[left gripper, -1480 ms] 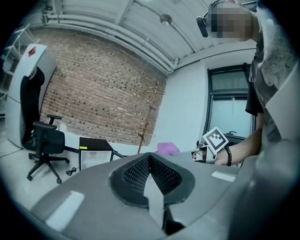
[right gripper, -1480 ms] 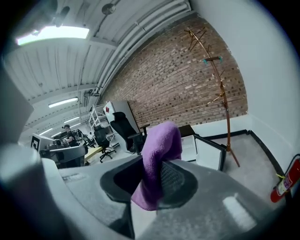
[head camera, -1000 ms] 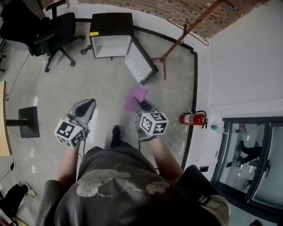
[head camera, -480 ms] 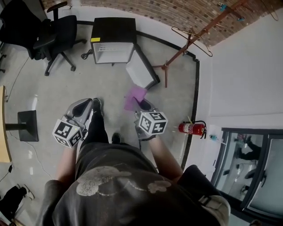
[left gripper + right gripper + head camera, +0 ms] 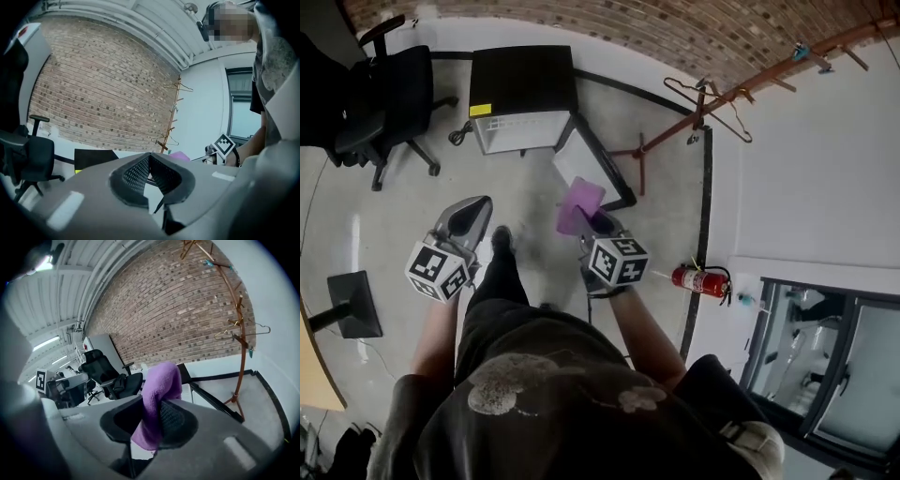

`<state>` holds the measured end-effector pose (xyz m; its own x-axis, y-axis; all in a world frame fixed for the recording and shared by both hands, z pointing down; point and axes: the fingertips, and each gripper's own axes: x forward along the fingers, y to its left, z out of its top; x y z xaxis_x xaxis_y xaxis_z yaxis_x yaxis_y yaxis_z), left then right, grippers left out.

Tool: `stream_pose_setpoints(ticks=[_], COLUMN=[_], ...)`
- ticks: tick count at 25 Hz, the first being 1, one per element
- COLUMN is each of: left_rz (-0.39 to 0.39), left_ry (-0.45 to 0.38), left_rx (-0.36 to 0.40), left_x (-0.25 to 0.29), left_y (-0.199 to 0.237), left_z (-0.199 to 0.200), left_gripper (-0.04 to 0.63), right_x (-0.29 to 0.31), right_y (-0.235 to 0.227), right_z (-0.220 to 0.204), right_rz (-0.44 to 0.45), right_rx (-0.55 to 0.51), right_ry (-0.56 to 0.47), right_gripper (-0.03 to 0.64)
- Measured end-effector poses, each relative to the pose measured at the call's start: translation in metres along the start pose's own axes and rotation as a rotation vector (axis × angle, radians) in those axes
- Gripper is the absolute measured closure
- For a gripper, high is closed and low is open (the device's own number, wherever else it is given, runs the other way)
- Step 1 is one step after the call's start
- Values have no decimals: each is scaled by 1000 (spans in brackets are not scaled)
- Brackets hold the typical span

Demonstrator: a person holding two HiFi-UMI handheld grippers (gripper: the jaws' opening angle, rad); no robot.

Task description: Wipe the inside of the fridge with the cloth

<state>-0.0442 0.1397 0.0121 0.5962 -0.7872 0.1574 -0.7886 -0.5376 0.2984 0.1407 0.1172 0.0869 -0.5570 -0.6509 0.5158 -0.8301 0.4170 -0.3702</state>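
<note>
A small black fridge point(image 5: 522, 82) stands on the floor against the far wall. Its white inside point(image 5: 520, 131) is exposed and its door point(image 5: 592, 169) is swung open to the right. My right gripper point(image 5: 598, 217) is shut on a purple cloth point(image 5: 578, 204), held in the air short of the door. In the right gripper view the cloth point(image 5: 161, 380) bulges up from between the pads of the right gripper point(image 5: 157, 401). My left gripper point(image 5: 478, 203) is to the left, with its jaws closed together and nothing between them. The left gripper point(image 5: 150, 157) points toward the fridge point(image 5: 96, 159).
A black office chair point(image 5: 380, 84) stands left of the fridge. A wooden coat stand with hangers point(image 5: 703, 103) leans at the right of the door. A red fire extinguisher point(image 5: 698, 279) sits by the right wall. My shoe point(image 5: 500, 239) is on the floor between the grippers.
The person has stepped toward the fridge, so it sits closer to both grippers. One foot has come forward. The right gripper still holds the cloth and the left stays closed.
</note>
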Motion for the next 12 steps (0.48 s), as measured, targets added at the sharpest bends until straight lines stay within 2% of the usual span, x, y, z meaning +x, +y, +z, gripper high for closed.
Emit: stream_pose_setpoints(ticks=[7,12], left_rz=[-46,-52], left_ry=[70,97], left_rx=[-25,-36], left_x=[61,92], left_y=[85,144], left_z=[12,16], left_gripper=[578,578], right_x=[104,175], right_y=[-1,3], right_z=[27,38], right_rz=[-18,-21], right_rx=[69,66], right_ry=[67,123], right_gripper=[542,542])
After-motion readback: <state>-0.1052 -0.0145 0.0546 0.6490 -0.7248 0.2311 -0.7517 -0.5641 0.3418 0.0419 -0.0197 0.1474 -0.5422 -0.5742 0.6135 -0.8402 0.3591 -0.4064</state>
